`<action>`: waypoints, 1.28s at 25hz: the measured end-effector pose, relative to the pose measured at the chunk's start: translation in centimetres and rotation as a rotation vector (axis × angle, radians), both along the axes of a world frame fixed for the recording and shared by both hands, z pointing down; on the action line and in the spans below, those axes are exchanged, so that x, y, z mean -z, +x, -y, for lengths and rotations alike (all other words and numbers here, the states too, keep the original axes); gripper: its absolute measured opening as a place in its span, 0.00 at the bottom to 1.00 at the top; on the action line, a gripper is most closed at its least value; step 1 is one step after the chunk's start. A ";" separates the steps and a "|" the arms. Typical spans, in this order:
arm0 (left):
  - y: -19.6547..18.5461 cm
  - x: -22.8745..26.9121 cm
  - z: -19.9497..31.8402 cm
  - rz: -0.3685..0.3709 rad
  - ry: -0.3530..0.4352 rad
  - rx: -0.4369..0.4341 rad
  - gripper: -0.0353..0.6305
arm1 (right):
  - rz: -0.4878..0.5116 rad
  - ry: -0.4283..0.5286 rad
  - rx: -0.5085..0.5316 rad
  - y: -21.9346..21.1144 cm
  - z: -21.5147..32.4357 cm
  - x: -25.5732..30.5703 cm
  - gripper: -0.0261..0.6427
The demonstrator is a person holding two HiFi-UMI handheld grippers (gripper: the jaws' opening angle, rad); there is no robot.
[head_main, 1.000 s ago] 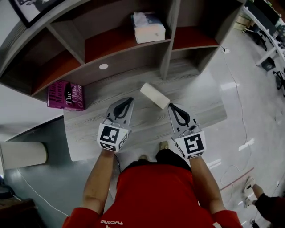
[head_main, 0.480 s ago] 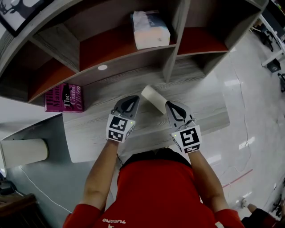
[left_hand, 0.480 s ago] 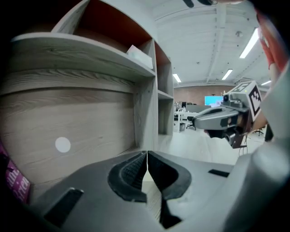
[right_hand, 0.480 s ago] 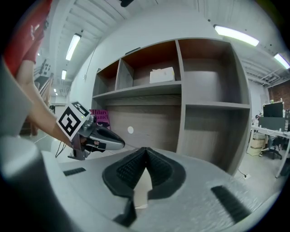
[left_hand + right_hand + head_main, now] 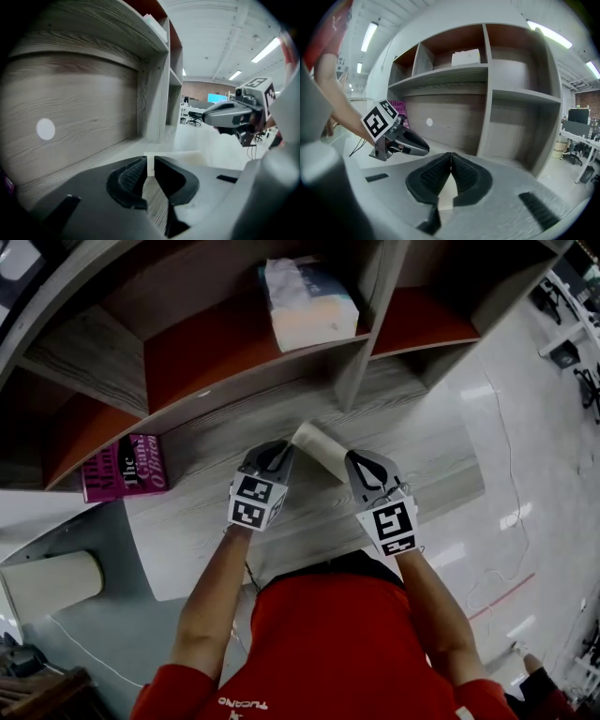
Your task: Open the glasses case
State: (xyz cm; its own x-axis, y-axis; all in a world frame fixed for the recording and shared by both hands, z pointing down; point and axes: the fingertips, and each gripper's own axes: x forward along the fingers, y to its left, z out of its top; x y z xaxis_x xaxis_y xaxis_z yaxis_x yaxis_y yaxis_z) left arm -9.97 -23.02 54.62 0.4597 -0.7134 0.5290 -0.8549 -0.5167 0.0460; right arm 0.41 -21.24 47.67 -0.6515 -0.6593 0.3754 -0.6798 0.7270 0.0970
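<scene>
The glasses case [image 5: 317, 446], a cream oblong box, lies closed and slanted on the grey wooden desk [image 5: 192, 512] under the shelves. My left gripper [image 5: 278, 448] has its tip at the case's left end. Its jaws are just beginning to part, a thin slit with nothing in it. In the left gripper view the case [image 5: 187, 157] sits just past the left gripper [image 5: 150, 161]. My right gripper [image 5: 352, 458] is shut and empty at the case's right end. In the right gripper view the right gripper [image 5: 451, 155] has the cream case [image 5: 446, 193] below it. Whether either tip touches the case is unclear.
A tissue pack [image 5: 307, 304] sits on the red-floored shelf above. A magenta book [image 5: 127, 467] lies at the desk's left end. A shelf upright [image 5: 352, 371] stands just behind the case. A cream cylinder [image 5: 52, 582] stands on the floor at left.
Both grippers have moved forward and down toward the case and closer together. Their tips now flank its two ends. The case has not moved on the desk.
</scene>
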 end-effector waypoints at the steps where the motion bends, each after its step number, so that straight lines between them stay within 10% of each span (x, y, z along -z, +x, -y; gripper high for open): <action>1: 0.1 -0.5 0.1 0.005 -0.018 -0.009 0.09 | -0.006 -0.008 -0.001 0.0 0.1 -0.3 0.05; 10: 0.0 -3.8 0.8 0.059 -0.156 -0.071 0.28 | -0.105 -0.105 0.034 -0.4 0.2 -4.1 0.25; 32: 1.2 -6.1 1.0 0.048 -0.274 -0.208 0.27 | -0.363 -0.291 0.161 -0.5 -1.0 -12.0 0.49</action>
